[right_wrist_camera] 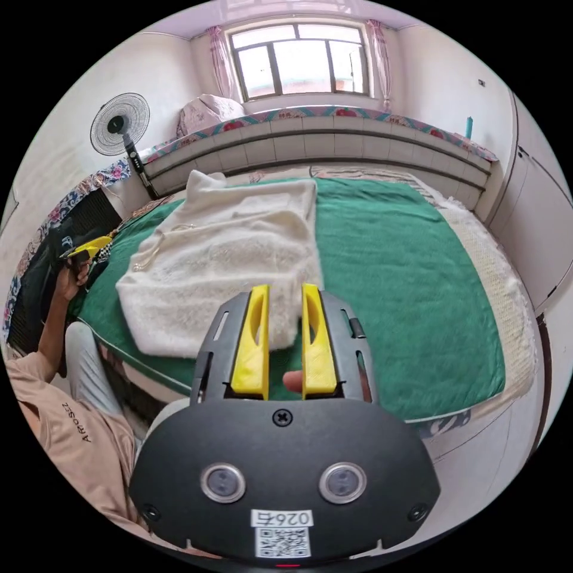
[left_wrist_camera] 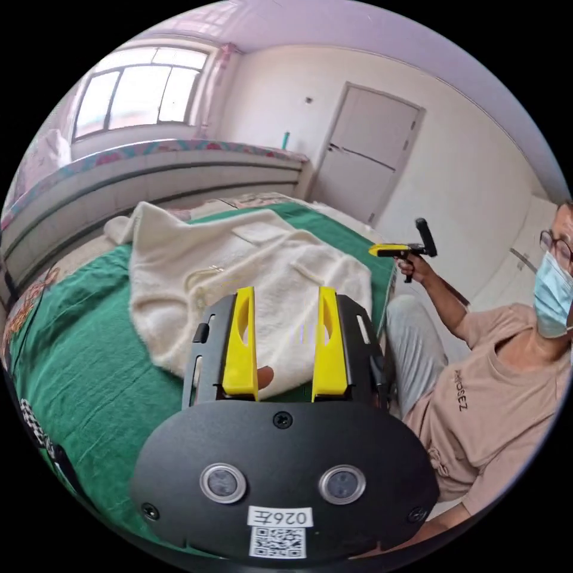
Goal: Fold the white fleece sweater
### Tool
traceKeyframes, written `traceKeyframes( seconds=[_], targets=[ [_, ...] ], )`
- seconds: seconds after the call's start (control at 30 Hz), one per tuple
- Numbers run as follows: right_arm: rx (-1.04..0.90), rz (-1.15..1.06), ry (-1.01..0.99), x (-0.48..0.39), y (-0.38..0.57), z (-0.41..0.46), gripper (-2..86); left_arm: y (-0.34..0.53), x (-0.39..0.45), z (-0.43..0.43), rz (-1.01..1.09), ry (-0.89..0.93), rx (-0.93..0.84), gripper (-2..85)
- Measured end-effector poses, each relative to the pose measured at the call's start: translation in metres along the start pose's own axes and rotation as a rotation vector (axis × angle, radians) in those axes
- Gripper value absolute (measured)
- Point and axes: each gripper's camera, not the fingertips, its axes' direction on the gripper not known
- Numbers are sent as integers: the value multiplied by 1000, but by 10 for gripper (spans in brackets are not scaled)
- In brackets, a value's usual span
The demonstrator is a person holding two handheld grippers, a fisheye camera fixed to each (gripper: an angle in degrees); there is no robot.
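sweater (right_wrist_camera: 230, 262) lies partly folded on the green bed cover (right_wrist_camera: 406, 280), near the person's edge. left gripper (left_wrist_camera: 285, 298) and right gripper (right_wrist_camera: 284, 298): jaws apart, empty, held off it. risk: thick fleece slipping a shallow pinch, layers sliding apart.

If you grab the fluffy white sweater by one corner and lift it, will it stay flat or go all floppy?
Probably floppy: the sweater lies in soft folds on the green cover, so the rest would likely hang and drag. Its fuzzy pile looks thick, so it should grip well rather than slip, and may be somewhat bulky.
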Motion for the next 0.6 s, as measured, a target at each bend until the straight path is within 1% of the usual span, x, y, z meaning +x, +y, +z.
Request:
traceKeyframes(
  seconds=[0.03, 0.13, 0.2, 0.23, 0.27, 0.3, 0.33, 0.4, 0.43, 0.53, 0.6],
  targets=[
    [-13, 8, -1, -1, 7, 2, 78, -2, 9, 9, 20, -4, -25, 150],
    [-59, 81, -26, -2, 30, 19, 88, -17, 41, 68, 109, -59, -179, 164],
    [-114, 100, -82, -8, 34, 41, 80, -30, 57, 128, 160, -43, -344, 164],
    [-133, 96, -87, -11, 33, 47, 62, -33, 59, 143, 169, -40, -396, 154],
    [-166, 87, -50, -18, 32, 55, 27, -35, 64, 175, 189, -47, -530, 135],
    [-178, 68, 33, -27, 31, 57, 7, -34, 67, 201, 194, -40, -647, 119],
    [-174, 48, 49, -33, 30, 54, -3, -35, 68, 207, 185, -27, -658, 111],
    [-110, -5, 72, -55, 28, 26, -10, -43, 69, 201, 154, 42, -641, 53],
    [-86, -22, 80, -61, 28, 16, -11, -43, 68, 198, 137, 56, -630, 49],
    [80, -111, 95, -100, 24, -41, -12, -36, 71, 177, 120, 86, -551, 36],
    [232, -208, 152, -140, 11, -84, -13, -27, 77, 152, 107, 57, -447, 31]
  ],
)
